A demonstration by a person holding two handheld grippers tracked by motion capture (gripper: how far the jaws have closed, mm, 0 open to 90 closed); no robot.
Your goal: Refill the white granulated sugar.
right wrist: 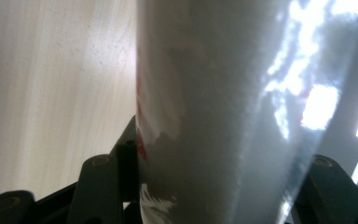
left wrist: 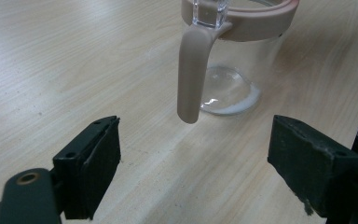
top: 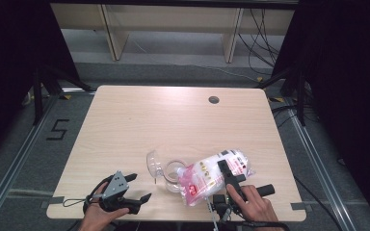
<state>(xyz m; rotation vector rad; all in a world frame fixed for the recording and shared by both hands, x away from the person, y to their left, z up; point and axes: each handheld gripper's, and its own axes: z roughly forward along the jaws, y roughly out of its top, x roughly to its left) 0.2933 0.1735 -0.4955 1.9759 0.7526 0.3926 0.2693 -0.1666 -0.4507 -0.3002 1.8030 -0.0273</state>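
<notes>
Pale wood grain covers the table [top: 139,120], and near its front edge a plastic bag of white powder [top: 212,175] with red print lies tilted, its lower end over the mouth of a clear jug [top: 171,174]. Gripping that bag across its middle is the right gripper [top: 231,175], its jaws pressed against the bag's sides in the right gripper view. The jug [left wrist: 233,56] has a beige rim and a beige handle [left wrist: 192,74], with a little white powder in its bottom. Well left of it, the left gripper [top: 138,187] hovers, jaws spread wide and holding nothing. A round cable hole [top: 214,100] sits near the far edge.
</notes>
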